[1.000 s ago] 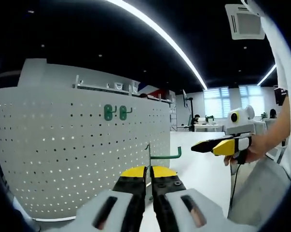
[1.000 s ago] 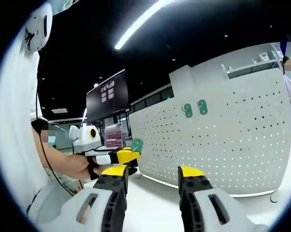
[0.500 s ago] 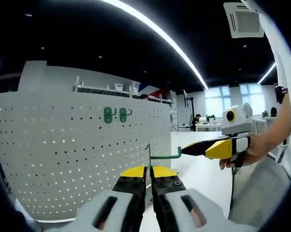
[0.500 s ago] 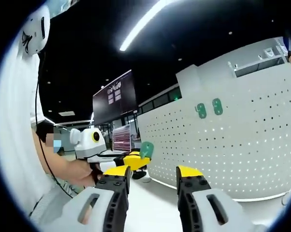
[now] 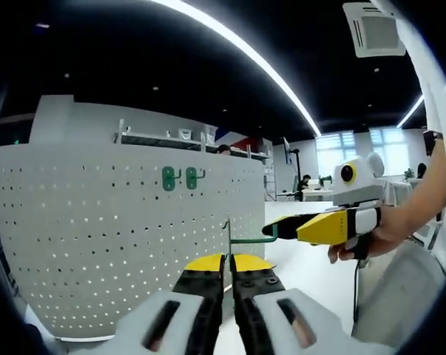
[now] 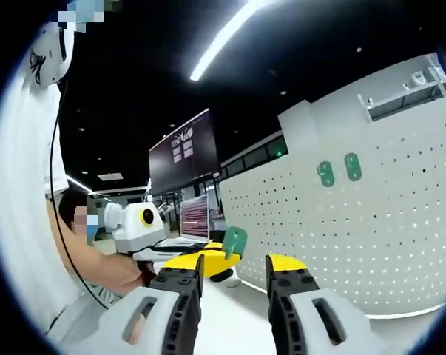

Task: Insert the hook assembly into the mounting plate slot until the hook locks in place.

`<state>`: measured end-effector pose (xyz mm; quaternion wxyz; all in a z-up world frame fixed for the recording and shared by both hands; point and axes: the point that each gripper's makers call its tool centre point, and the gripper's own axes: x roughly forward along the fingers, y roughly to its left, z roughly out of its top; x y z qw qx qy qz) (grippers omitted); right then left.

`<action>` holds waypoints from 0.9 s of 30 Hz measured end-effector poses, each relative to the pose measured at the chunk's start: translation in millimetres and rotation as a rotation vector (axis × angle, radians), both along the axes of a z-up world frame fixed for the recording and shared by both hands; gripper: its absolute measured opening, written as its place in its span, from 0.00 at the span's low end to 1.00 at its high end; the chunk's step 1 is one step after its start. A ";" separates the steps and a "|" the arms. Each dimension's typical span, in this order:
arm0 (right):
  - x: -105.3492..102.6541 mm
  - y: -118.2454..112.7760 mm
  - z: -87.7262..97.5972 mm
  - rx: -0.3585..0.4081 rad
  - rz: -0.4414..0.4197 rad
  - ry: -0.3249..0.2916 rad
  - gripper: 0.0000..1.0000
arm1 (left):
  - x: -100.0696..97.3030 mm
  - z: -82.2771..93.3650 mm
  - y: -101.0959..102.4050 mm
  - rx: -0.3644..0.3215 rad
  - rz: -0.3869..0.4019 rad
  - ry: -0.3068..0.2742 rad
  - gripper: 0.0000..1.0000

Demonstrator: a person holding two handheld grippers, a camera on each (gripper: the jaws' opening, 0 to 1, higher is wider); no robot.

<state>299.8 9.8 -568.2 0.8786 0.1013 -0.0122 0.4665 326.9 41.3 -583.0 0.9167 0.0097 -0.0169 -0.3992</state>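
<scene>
Left gripper view
Left gripper (image 5: pixel 228 262): yellow-tipped black jaws pressed together, clamped on the base plate of a thin green metal hook (image 5: pixel 245 238).
Hook: its plate stands upright above the jaw tips; its wire arm runs to the right and ends in a short upturned tip.
Right gripper (image 5: pixel 278 228): comes in from the right in a person's hand (image 5: pixel 363 240); its dark tip is at the upturned end of the hook's arm, and contact cannot be told; whether its jaws are parted cannot be told here.
Mounting plate: a large white curved perforated panel (image 5: pixel 97 244) stands behind and to the left of the hook, apart from it.
On the panel: two small green hooks (image 5: pixel 180 177) hang side by side high up.
Background: long white ceiling light strips (image 5: pixel 245 52) and desks far off.

Right gripper view
Right gripper (image 6: pixel 234 265): jaws parted with a clear gap, holding nothing.
Left gripper (image 6: pixel 200 259): seen from the left, in the person's hand (image 6: pixel 123 272), with the green hook's plate (image 6: pixel 234 242) sticking up from its yellow jaws, just above the gap of the right jaws.
Perforated panel (image 6: pixel 385 237): fills the right side, the two green hooks (image 6: pixel 339 170) high on it.
Person: white sleeve (image 6: pixel 23 185) on the left.
</scene>
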 end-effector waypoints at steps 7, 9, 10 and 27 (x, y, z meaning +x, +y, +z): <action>1.8 9.2 0.8 0.004 0.016 0.000 0.28 | -1.8 2.3 1.1 -0.006 0.010 -0.003 0.03; 2.2 11.5 2.0 0.000 0.019 -0.006 0.26 | -3.0 3.0 0.4 -0.009 0.009 -0.002 0.03; 2.2 13.0 3.1 -0.002 0.022 -0.009 0.25 | -3.9 2.4 0.3 -0.006 0.008 -0.004 0.03; 9.8 23.1 -3.0 -0.004 -0.006 0.040 0.13 | -8.7 1.8 -1.3 -0.028 0.021 0.004 0.03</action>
